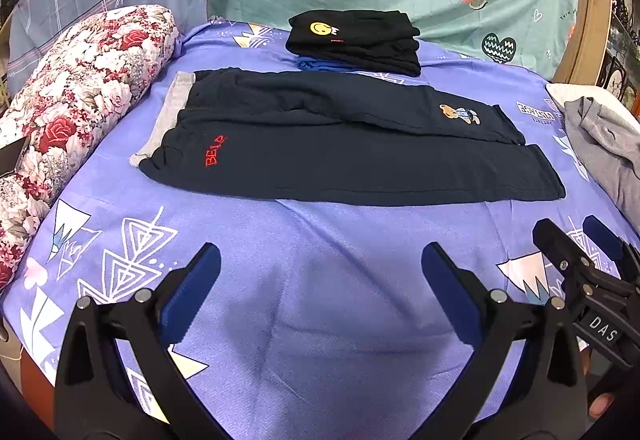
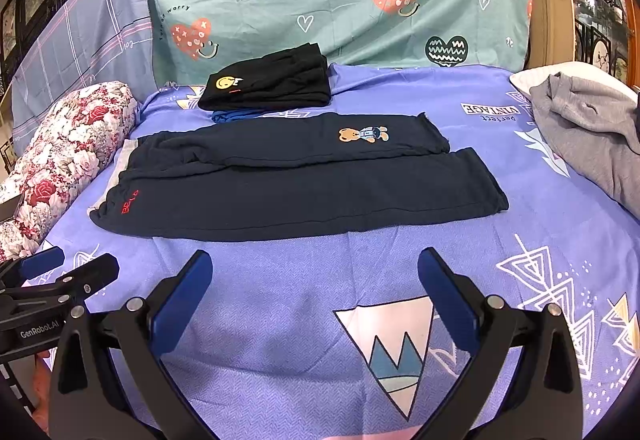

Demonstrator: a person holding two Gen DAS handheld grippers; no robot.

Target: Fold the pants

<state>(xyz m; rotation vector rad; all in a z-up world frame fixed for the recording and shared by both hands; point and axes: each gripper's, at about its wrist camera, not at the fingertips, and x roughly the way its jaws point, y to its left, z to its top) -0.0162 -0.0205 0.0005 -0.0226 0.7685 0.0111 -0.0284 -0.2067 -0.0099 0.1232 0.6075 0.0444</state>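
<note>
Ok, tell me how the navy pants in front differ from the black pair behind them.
The navy pants lie spread at full length; the black pants are folded compactly on a blue garment. The navy pair bears a bear patch, the black pair a yellow smiley. Both rest on the purple bedsheet.

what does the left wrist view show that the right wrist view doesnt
Only the left wrist view shows the full grey waistband of the dark navy pants and the right gripper, open, at its right edge.

Only the right wrist view shows the white "perfect VINTAGE" print upright enough to read and the left gripper, open, at its left edge.

Both show the dark navy pants laid flat on the purple bedsheet, the folded black clothes stack, the floral pillow and the crumpled grey garment.
</note>
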